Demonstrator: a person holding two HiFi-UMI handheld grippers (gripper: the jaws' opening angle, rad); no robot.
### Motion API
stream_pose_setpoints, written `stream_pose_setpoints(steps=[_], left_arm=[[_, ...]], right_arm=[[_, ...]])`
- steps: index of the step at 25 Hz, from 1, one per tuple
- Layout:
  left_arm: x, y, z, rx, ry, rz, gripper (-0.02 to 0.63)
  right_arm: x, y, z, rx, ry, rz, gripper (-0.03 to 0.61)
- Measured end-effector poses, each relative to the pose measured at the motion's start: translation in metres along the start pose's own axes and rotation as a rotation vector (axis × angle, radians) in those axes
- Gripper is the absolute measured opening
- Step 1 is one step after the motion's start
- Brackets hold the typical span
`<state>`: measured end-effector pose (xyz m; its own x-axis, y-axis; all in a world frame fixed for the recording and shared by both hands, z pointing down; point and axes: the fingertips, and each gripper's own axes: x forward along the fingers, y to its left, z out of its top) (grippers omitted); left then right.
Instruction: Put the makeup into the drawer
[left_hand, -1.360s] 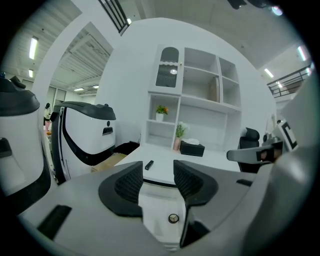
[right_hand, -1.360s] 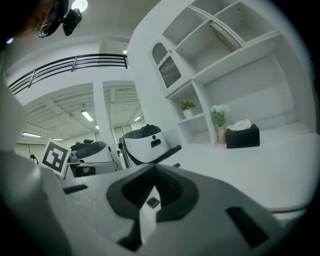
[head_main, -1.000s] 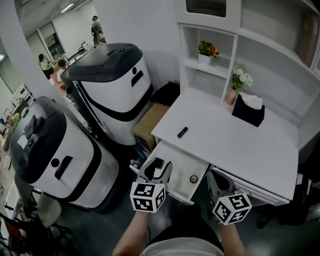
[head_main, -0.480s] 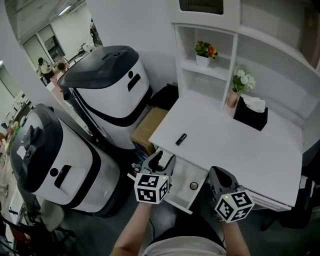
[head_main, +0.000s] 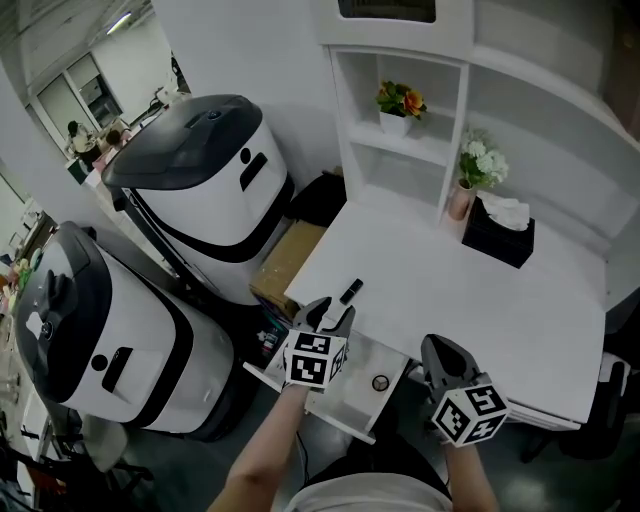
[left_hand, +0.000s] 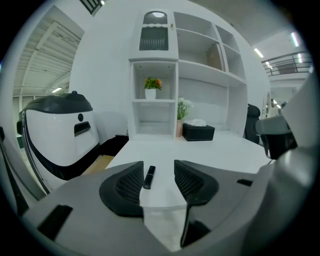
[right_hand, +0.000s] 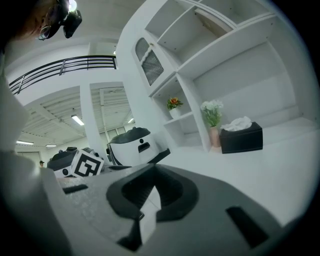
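The makeup, a small black tube (head_main: 350, 291), lies on the white desk (head_main: 470, 300) near its front left edge. Below that edge a white drawer (head_main: 312, 404) stands pulled out, and a small round item (head_main: 380, 382) rests inside it. My left gripper (head_main: 327, 318) is open over the drawer's back. It points at the tube (left_hand: 149, 176), which shows just ahead between the jaws of the left gripper (left_hand: 159, 172). My right gripper (head_main: 446, 352) hangs at the desk's front edge to the right of the drawer. In its own view the right gripper (right_hand: 151, 172) has its jaws together with nothing in them.
A black tissue box (head_main: 497, 232) and a pink vase of white flowers (head_main: 463, 196) stand at the desk's back. A potted plant (head_main: 396, 106) sits on the shelf. Two big white-and-black machines (head_main: 200, 190) (head_main: 90, 340) and a cardboard box (head_main: 285, 268) crowd the left.
My left gripper has moved forward and up over the open drawer, closer to the black tube. The right gripper has hardly moved. The drawer stays open.
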<state>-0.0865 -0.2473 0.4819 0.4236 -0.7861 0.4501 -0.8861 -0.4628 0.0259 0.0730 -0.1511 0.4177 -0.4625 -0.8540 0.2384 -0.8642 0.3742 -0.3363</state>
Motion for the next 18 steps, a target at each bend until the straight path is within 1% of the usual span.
stream_pose_setpoints(steps=[4,10,15,18], left_arm=[[0.029,0.002,-0.010,-0.008,0.056,-0.017,0.193],[0.065,0.012,-0.028,0.038,0.153,-0.014,0.193],[0.089,0.017,-0.042,0.084,0.212,-0.007,0.192],[0.100,0.019,-0.049,0.078,0.249,-0.007,0.192]], right_arm=[[0.006,-0.009,-0.002,0.009,0.013,-0.005,0.002],[0.012,-0.015,-0.006,0.021,0.031,-0.012,0.002],[0.014,-0.023,-0.008,0.024,0.041,-0.024,0.002],[0.015,-0.027,-0.008,0.028,0.045,-0.030,0.002]])
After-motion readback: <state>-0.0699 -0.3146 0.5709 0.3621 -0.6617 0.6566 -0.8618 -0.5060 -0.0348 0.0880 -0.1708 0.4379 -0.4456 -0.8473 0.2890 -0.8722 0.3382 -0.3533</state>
